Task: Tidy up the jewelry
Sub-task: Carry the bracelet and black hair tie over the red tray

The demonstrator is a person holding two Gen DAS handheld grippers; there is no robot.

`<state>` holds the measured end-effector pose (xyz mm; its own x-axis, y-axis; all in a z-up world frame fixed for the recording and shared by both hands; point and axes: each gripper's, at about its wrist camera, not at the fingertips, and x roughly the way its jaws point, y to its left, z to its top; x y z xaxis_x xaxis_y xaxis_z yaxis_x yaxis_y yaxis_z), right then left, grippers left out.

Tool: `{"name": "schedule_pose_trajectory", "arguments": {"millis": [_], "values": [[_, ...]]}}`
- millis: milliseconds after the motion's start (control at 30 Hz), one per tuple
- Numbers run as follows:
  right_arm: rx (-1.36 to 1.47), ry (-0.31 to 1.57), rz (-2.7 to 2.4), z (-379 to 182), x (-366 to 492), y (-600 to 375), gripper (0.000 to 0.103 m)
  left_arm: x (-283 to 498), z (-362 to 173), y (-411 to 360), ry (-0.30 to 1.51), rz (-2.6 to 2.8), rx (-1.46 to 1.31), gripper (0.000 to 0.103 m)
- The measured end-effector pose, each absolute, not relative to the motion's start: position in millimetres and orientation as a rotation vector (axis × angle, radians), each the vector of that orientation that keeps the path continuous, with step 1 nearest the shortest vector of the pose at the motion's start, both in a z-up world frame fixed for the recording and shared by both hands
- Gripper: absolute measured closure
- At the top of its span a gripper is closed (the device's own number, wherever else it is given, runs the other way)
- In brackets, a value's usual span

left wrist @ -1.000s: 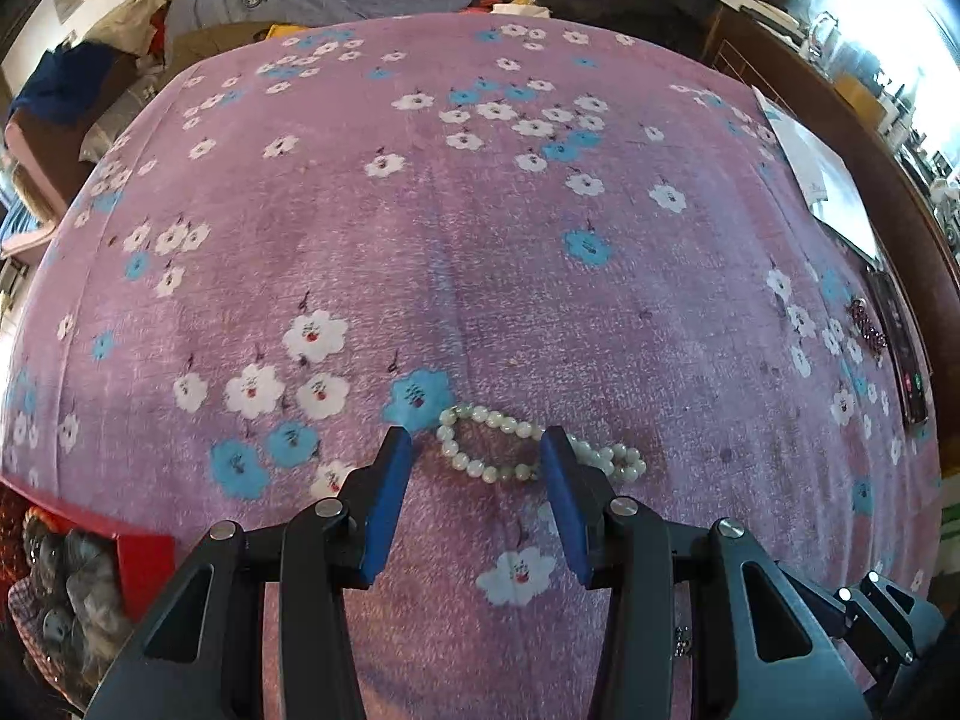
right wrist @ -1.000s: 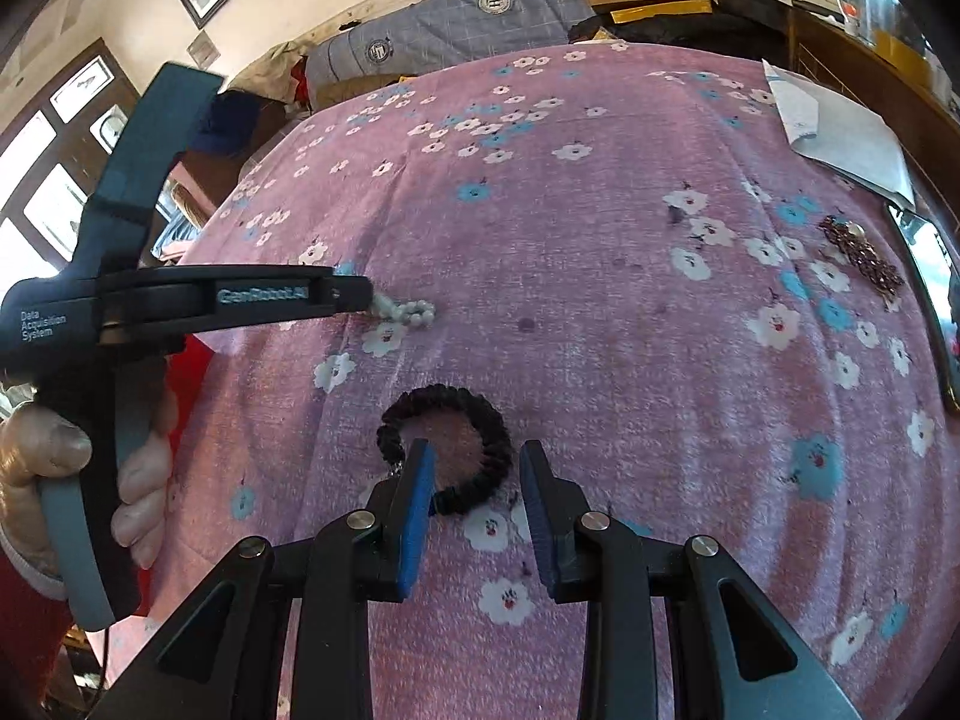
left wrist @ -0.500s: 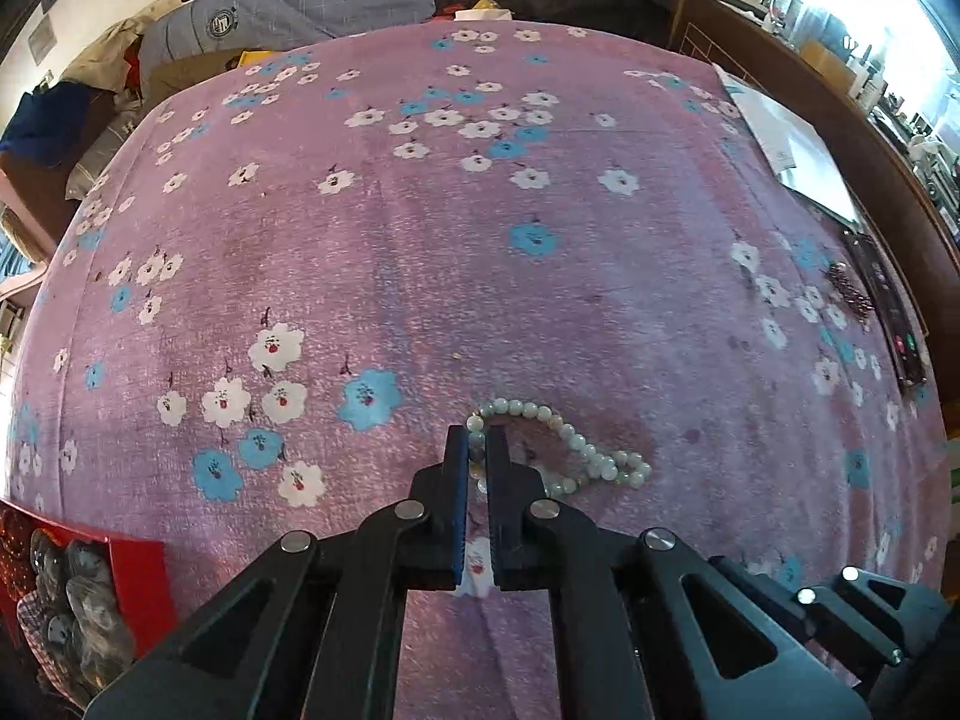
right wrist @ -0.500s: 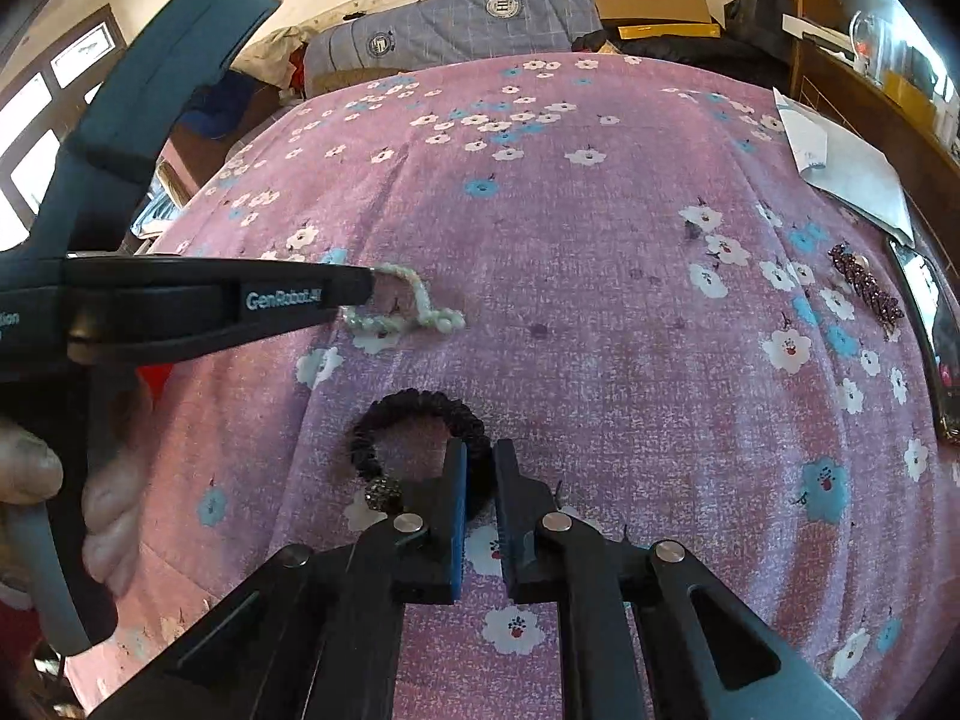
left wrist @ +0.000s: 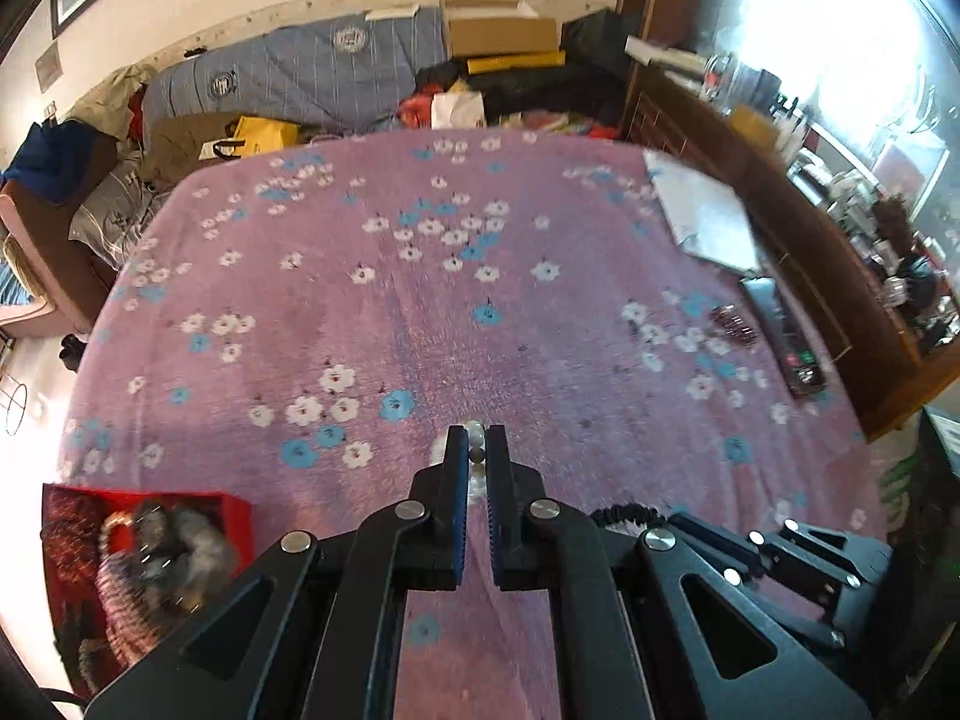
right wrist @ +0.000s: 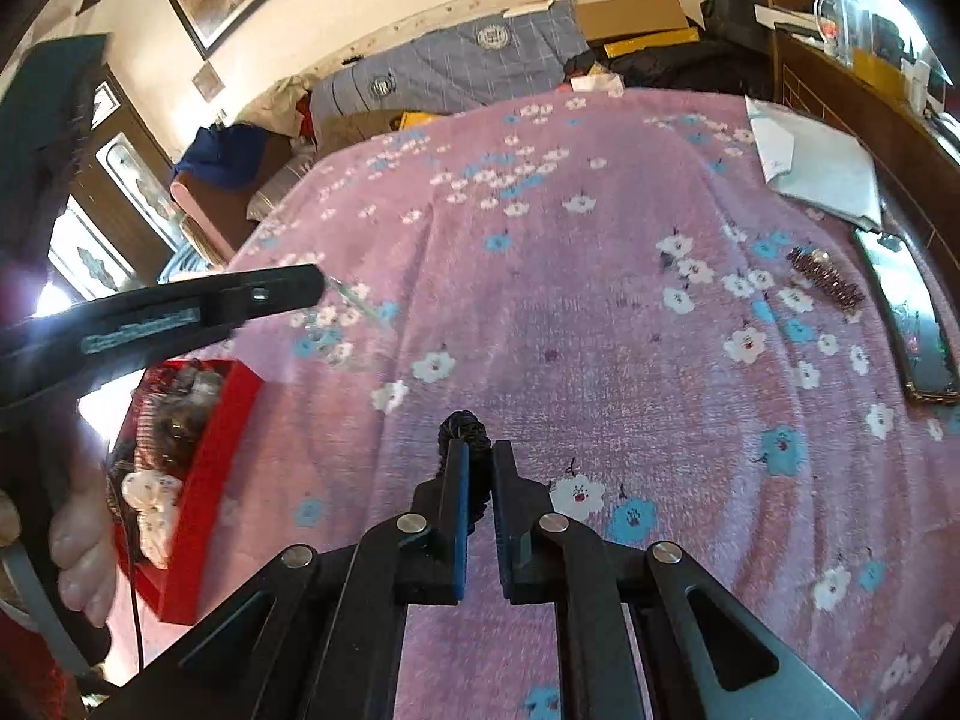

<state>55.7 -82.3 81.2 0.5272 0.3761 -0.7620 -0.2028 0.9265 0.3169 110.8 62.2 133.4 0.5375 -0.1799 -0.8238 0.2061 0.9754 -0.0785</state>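
Two grippers, both loaded. Left wrist view: left gripper (left wrist: 477, 450) pinches the pale bead bracelet (left wrist: 476, 433) at its tips, above the flowered bedspread (left wrist: 540, 330). Right wrist view: right gripper (right wrist: 479, 456) clamps the black bracelet (right wrist: 462, 427), red box (right wrist: 198, 468) lower left.

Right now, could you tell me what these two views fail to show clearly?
- Pearl bracelet, left wrist view: mostly hidden between the left gripper fingers.
- Black bracelet, right wrist view: mostly hidden by the right gripper.
- Red box contents, both views: motion-blurred.
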Motion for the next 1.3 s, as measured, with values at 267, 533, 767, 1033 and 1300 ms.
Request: {"name": "schedule_pose_trajectory", "arguments": {"millis": [267,533,767,1033,1300], "values": [[0.167,0.916,0.396,112.9,26.4,-63.3,0.095,49.4,183.4,122.7,0.942,-0.191,-0.016,0.098],[0.139,0.891,0.53,134.8,1.3,-1.3,0.095,-0.5,195.8,220.4,0.973,-0.032,-0.055,0.098],[0.136,0.932,0.681,135.1,-10.0,66.3,0.094,-26.5,170.7,287.7,1.026,0.039,-0.166,0.098],[0.103,0.982,0.717,119.4,0.9,122.1,0.094,-40.0,133.3,306.2,1.078,0.002,-0.265,0.098],[0.061,1.036,0.696,95.5,20.6,157.8,0.094,-41.2,100.1,304.1,1.131,-0.007,-0.268,0.098]]}}
